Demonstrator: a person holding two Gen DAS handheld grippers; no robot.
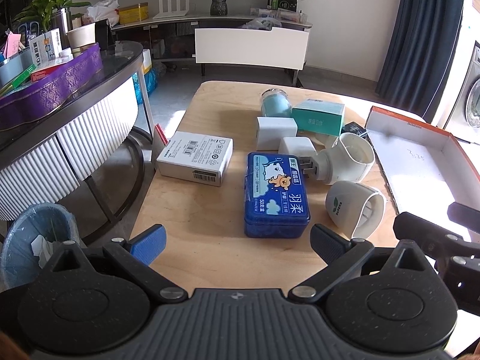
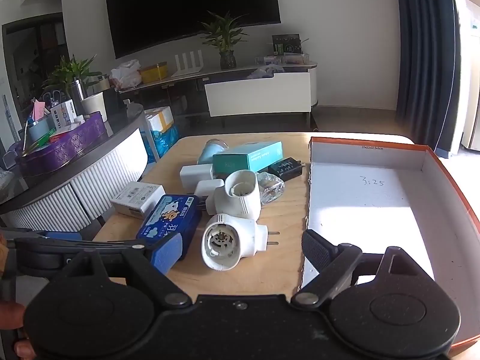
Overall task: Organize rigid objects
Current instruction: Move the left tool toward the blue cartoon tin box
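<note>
1. Wooden table (image 1: 210, 255) carries our clutter: a blue tin (image 1: 276, 195) mid-table and 2 white plug-in units (image 2: 231, 240) toward its right edge.
2. We see an orange-rimmed box (image 2: 369, 198) lying open along that right edge.
3. Our left gripper (image 1: 238, 241) and right gripper (image 2: 240, 249) hover with fingers spread wide, holding nothing.

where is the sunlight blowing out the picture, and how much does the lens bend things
Right wrist view: a hard sun patch washes out the floor of the orange-edged box lid, while the television stays near black. Left wrist view: the same lid and the far right of the wooden table glare white; the blue tin stays readable. Both views: fisheye bows the table's edges and the curtains.
</note>
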